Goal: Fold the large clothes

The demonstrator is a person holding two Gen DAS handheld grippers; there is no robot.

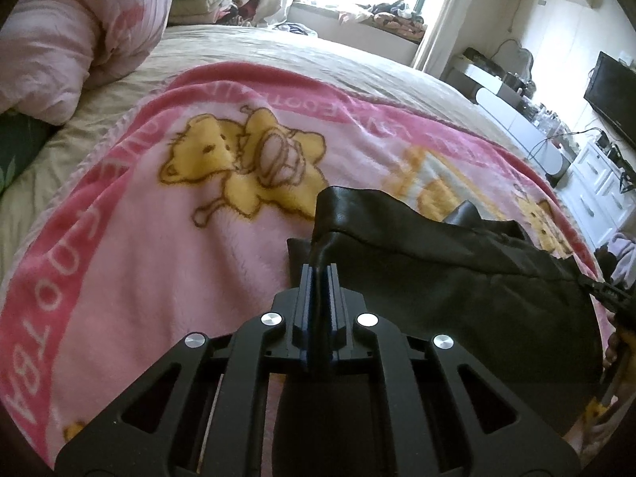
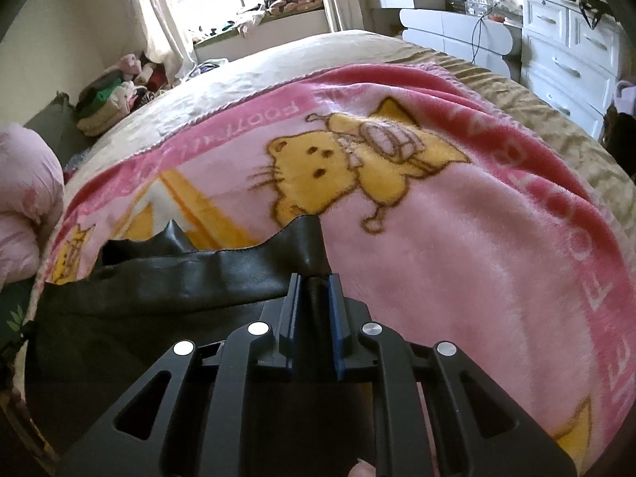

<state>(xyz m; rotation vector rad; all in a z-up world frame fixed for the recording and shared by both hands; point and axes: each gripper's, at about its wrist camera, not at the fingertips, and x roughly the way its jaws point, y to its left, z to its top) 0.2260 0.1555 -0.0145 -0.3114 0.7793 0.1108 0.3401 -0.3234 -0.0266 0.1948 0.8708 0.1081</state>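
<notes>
A black leather-like garment (image 1: pixel 437 262) hangs stretched between my two grippers above a pink cartoon blanket (image 1: pixel 159 238) on the bed. My left gripper (image 1: pixel 318 268) is shut on the garment's left corner; the cloth runs off to the right, where the other gripper's tip shows at the edge. In the right wrist view my right gripper (image 2: pixel 315 278) is shut on the garment's (image 2: pixel 159 278) right corner, and the cloth runs off to the left over the blanket (image 2: pixel 457 238).
A rolled pink quilt (image 1: pixel 71 47) lies at the bed's left. Folded clothes (image 2: pixel 107 107) are stacked at the far corner. White drawers (image 2: pixel 568 55), a desk and a TV (image 1: pixel 612 95) stand beside the bed. A window seat with clutter (image 1: pixel 381 16) is beyond.
</notes>
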